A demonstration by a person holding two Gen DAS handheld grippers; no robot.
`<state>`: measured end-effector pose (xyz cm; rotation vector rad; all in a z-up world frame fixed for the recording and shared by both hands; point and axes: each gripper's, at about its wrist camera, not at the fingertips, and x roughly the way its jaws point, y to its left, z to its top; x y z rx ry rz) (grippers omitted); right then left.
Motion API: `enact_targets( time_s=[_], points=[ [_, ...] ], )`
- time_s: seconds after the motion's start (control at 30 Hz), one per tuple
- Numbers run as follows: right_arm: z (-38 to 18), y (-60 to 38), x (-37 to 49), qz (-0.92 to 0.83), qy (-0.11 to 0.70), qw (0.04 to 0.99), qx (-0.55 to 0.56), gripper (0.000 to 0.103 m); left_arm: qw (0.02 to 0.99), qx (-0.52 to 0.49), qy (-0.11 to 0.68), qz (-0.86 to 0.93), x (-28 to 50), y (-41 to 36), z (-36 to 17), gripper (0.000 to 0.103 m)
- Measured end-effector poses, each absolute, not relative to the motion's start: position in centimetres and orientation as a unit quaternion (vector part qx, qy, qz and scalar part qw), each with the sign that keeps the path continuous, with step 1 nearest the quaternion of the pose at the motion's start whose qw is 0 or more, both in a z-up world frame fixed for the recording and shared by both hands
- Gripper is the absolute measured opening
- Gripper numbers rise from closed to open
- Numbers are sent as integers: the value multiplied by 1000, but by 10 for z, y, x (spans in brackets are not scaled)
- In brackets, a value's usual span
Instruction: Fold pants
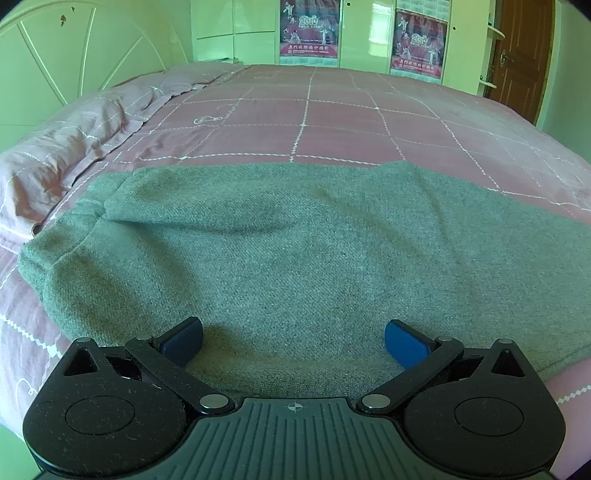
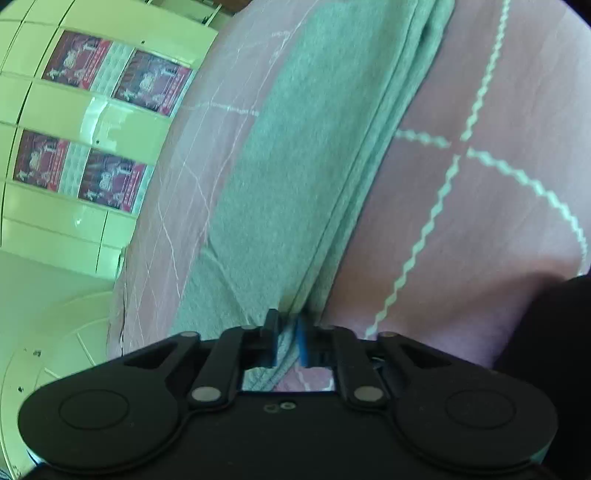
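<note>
Two red calendar posters hang on the pale wardrobe doors beyond the bed's far edge. The left poster (image 1: 309, 27) bears the year "2019" in large light numerals near its middle; the right poster (image 1: 419, 46) bears the same "2019". Lines of smaller characters beneath each year are too small to read. In the right wrist view the posters are blurred and unreadable.

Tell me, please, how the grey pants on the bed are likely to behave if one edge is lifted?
The pants would probably drape and sag: they lie limp, with soft dips, on the bedspread. The weave looks thick and woolly, so likely grippy, not slippery. In the right gripper, a bunched edge sits between nearly closed jaws, suggesting it compresses easily. The left gripper is open above the cloth.
</note>
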<state>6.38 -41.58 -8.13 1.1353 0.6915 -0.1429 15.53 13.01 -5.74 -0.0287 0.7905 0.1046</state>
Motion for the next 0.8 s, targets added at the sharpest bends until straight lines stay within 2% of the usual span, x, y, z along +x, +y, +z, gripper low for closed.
enact_targets(
  time_s=[0.27, 0.67, 0.73, 0.77, 0.8],
  points=[
    [-67, -482, 44, -145, 232, 798, 537, 23, 922, -17, 382, 52, 155, 130, -58, 103],
    [-108, -536, 72, -191, 200, 768, 578, 26, 921, -13, 385, 58, 157, 128, -57, 103],
    [-110, -540, 81, -189, 215, 772, 567, 17, 920, -11, 387, 60, 158, 127, -58, 103],
    [-108, -542, 79, -189, 225, 779, 554, 5, 920, -9, 388, 61, 159, 127, -58, 103],
    [-103, -541, 85, -180, 223, 789, 543, 4, 919, -8, 388, 61, 159, 126, -58, 103]
  ],
)
